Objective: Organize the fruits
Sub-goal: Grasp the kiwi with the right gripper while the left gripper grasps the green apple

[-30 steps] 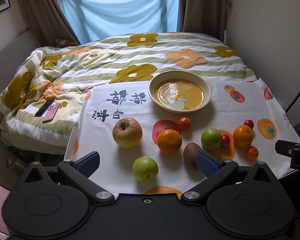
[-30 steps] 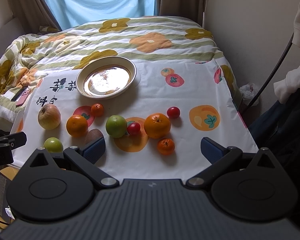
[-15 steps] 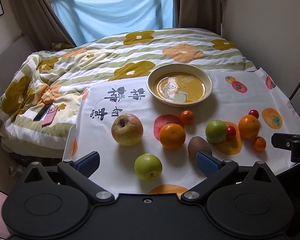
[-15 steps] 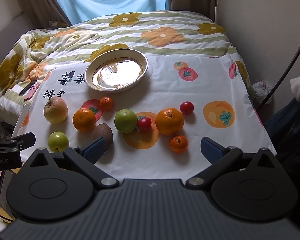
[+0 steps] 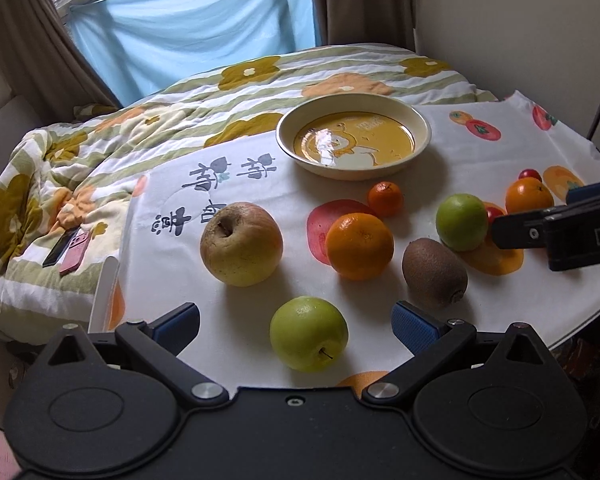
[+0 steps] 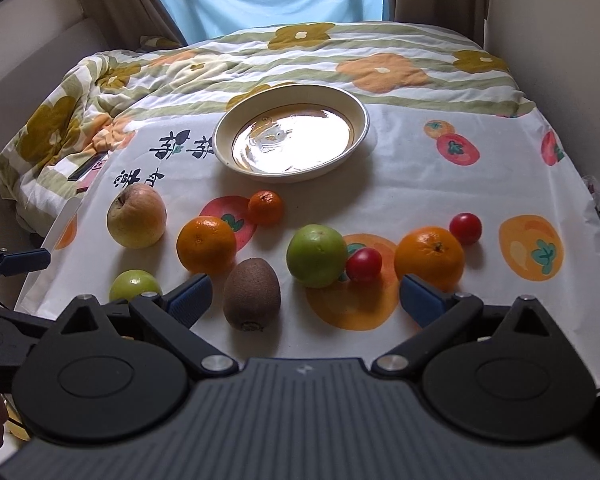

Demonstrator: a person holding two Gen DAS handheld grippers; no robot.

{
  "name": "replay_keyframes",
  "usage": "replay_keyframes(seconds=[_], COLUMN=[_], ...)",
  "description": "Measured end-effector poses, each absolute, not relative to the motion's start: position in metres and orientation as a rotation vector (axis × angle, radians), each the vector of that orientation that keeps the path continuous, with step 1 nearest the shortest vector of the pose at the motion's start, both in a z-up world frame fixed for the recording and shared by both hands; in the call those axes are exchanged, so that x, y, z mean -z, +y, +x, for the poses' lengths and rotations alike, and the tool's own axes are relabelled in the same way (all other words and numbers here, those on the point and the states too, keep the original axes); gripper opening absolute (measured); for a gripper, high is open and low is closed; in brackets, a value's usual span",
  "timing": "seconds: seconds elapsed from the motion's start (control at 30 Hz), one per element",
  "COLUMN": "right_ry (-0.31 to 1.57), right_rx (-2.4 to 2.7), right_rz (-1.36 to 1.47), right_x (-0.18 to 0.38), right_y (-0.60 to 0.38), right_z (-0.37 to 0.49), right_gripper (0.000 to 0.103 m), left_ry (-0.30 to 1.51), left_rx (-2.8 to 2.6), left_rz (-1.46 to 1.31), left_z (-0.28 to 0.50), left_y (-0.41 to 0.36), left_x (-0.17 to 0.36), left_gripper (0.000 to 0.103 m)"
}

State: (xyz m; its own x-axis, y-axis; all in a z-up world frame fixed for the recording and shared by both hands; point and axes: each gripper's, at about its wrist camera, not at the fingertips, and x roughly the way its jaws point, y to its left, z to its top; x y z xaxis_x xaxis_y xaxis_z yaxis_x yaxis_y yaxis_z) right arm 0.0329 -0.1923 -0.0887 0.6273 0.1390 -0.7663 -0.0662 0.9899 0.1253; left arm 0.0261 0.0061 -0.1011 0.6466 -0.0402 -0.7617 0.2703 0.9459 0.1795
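Fruits lie on a white printed cloth (image 5: 260,196) before an empty cream plate (image 5: 420,136) (image 6: 220,140). My left gripper (image 5: 296,324) is open, low over the cloth, with a small green apple (image 5: 308,334) between its fingertips, untouched. Beyond it sit a yellowish apple (image 5: 241,244), an orange (image 5: 359,246), a mandarin (image 5: 385,199) and a kiwi (image 5: 435,272). My right gripper (image 6: 306,299) is open too, with the kiwi (image 6: 252,294), a green fruit (image 6: 317,255) and a cherry tomato (image 6: 364,264) just ahead. A second orange (image 6: 429,258) and tomato (image 6: 465,229) lie right.
A flowered quilt (image 5: 100,140) covers the bed behind the cloth, with a pink phone (image 5: 74,256) and a dark one (image 5: 60,250) on its left. A wall stands close on the right. The cloth's near edge drops off under both grippers.
Both grippers have come forward and lower toward the fruits. The right one has shifted left and now faces the kiwi and green fruit. No fruit has moved.
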Motion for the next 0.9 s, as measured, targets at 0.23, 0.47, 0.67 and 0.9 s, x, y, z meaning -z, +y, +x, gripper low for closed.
replay_keyframes(seconds=[0.23, 0.47, 0.67, 0.9], right_ry=[0.926, 0.944, 0.954, 0.954], right_rx=[-0.13, -0.145, -0.164, -0.18], right_rz=[0.096, 0.069, 0.027, 0.006], right_x=[0.132, 0.153, 0.164, 0.168], right_y=[-0.158, -0.137, -0.129, -0.129], right_z=[0.047, 0.055, 0.063, 0.065], right_gripper=[0.103, 0.103, 0.103, 0.097], left_ry=[0.876, 0.86, 0.862, 0.84], left_rx=[0.268, 0.296, 0.295, 0.28], left_rz=[0.36, 0.416, 0.407, 0.428], left_z=[0.035, 0.038, 0.038, 0.034], left_y=[0.009, 0.004, 0.005, 0.003], left_x=[0.143, 0.159, 0.162, 0.162], left_gripper=[0.091, 0.079, 0.07, 0.062])
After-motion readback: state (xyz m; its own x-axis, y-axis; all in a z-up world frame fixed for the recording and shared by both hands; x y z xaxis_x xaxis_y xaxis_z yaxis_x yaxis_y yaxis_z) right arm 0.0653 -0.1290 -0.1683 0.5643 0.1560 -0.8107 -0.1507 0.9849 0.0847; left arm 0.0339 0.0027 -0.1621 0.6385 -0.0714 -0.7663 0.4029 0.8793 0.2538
